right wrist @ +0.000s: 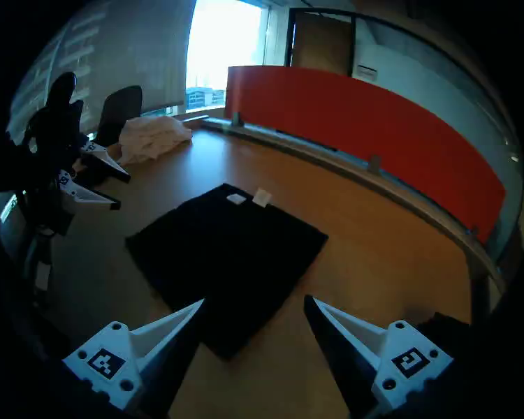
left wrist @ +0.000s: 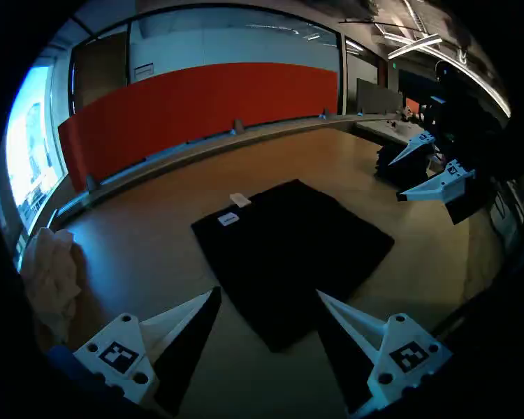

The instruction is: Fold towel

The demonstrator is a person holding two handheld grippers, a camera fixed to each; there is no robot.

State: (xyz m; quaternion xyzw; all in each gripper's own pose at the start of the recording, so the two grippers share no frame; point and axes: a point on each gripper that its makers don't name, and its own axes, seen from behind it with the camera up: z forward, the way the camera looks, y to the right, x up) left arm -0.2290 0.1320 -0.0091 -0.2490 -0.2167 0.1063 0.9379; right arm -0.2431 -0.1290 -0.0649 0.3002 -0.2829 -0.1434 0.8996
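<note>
The black towel [left wrist: 290, 255] lay flat on the wooden table [left wrist: 157, 230], apparently spread for folding; the left gripper [left wrist: 267, 292] and right gripper [right wrist: 253, 300] hovered above it, jaws wide apart, holding nothing.

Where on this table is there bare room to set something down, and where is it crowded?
Bare wood of the table runs wide between the black towel and the red partition, and between the towel and the pale cloth pile. Crowded: the middle, under the towel, and the pile's corner.
</note>
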